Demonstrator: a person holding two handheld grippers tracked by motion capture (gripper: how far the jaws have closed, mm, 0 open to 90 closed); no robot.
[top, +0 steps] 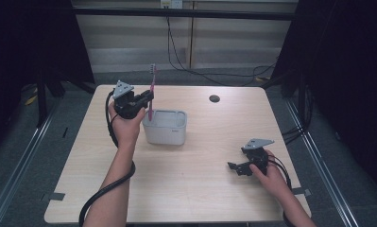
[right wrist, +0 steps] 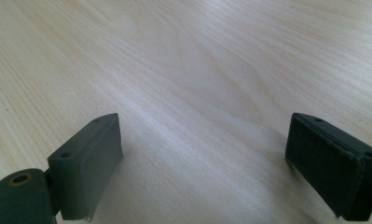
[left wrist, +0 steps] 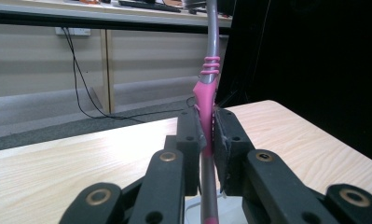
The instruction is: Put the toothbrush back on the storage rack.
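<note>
Your left gripper [top: 146, 98]: jaws clamped on pink-and-grey plastic toothbrush [top: 151, 90], long axis upright, bristles up, tail end dipping just into white rectangular plastic holder [top: 166, 127] near bench far-left. Right gripper [top: 238, 166]: jaws apart, nothing btwn, well away near right edge.

This looks like a recording lab: black curtains [top: 347, 71] hang at 9 and 3 o'clock of a pale wooden desk [top: 200, 189], with loose cables [top: 195, 71] at 12 o'clock (below a wall socket [top: 171, 4]).
</note>
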